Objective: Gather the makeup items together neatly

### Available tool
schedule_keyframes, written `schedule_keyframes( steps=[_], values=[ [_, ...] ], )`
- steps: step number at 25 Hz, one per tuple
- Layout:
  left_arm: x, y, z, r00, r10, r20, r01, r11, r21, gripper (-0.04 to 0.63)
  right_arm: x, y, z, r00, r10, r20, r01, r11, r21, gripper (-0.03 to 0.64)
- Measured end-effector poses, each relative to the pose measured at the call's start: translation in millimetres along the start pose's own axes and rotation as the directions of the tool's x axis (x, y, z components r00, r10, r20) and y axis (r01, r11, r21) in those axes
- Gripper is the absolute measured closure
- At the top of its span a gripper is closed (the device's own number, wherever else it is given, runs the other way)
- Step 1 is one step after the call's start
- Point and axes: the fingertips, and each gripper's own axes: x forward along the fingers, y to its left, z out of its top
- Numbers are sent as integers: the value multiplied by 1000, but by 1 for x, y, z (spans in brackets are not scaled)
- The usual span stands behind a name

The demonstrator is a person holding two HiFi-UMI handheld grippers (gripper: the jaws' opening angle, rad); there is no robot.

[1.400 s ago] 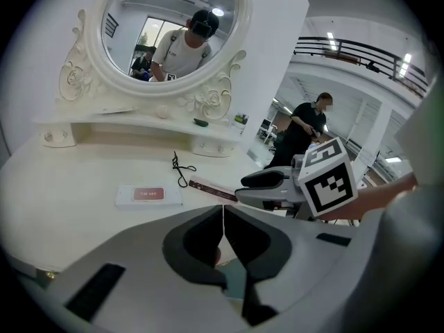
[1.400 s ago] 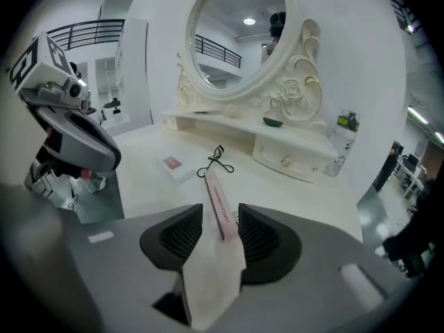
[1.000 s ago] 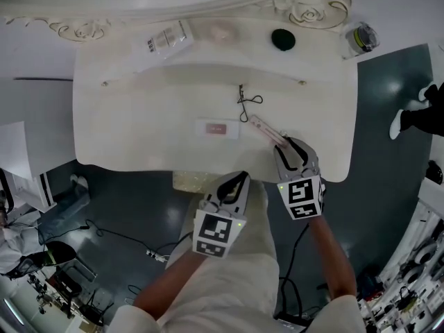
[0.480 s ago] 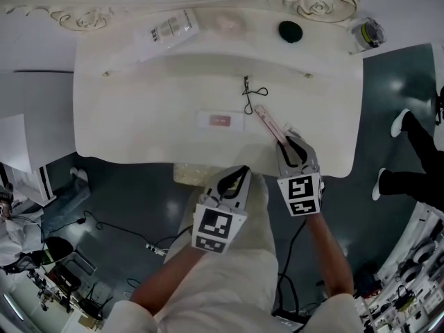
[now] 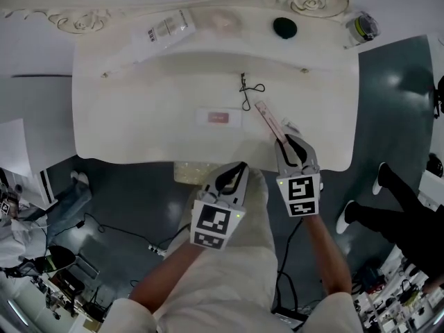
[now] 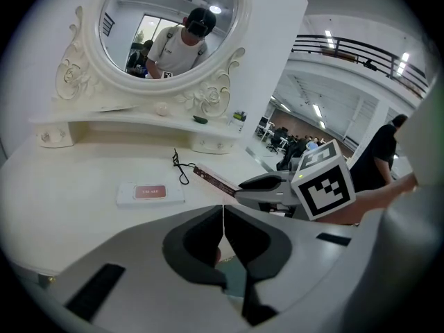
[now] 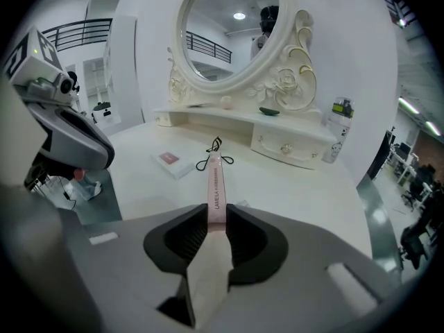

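Observation:
My right gripper (image 5: 288, 143) is at the white dressing table's (image 5: 139, 116) front right edge, shut on the near end of a long slim pink box (image 5: 269, 122). Its jaws have just been closing on this box. In the right gripper view the pink box (image 7: 216, 186) runs straight out from between the pads (image 7: 196, 229) toward a black eyelash curler (image 7: 211, 151). A flat white box with a red label (image 5: 218, 118) lies left of the curler (image 5: 246, 92). My left gripper (image 5: 236, 172) is shut and empty, hanging just off the table's front edge.
On the raised back shelf lie a white packet (image 5: 161, 32), a pale pink round item (image 5: 223, 21) and a dark green item (image 5: 284, 27). A small jar (image 5: 362, 30) stands at the far right corner. A person's legs (image 5: 388, 207) are on the floor to the right.
The right gripper's jaws have narrowed onto the pink box, whose far end now points more steeply up the table. The legs at the right have moved nearer. The left gripper has stayed put.

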Motion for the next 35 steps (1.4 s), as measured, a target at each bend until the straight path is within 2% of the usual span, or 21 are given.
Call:
schedule_keyframes(
  steps=[5, 10, 18, 25, 35],
  values=[
    [-4, -2, 3, 1000, -6, 5, 6, 1000, 10, 581, -12, 2, 8, 999, -36, 21, 36, 999, 36, 535],
    [-6, -4, 8, 1000, -21, 7, 21, 999, 33, 581, -23, 4, 7, 997, -78, 21, 75, 986, 149, 535],
    [-1, -10, 9, 999, -39, -4, 39, 997, 59, 581, -41, -11, -4, 980, -197, 12, 190, 959, 210, 535],
    [12, -14, 10, 1000, -15, 11, 14, 998, 56, 581, -59, -35, -23, 961, -277, -6, 269, 927, 261, 535],
    [34, -38, 12, 999, -32, -1, 32, 998, 58, 581, -71, -69, -58, 938, -341, -68, 345, 889, 302, 534]
  ],
)
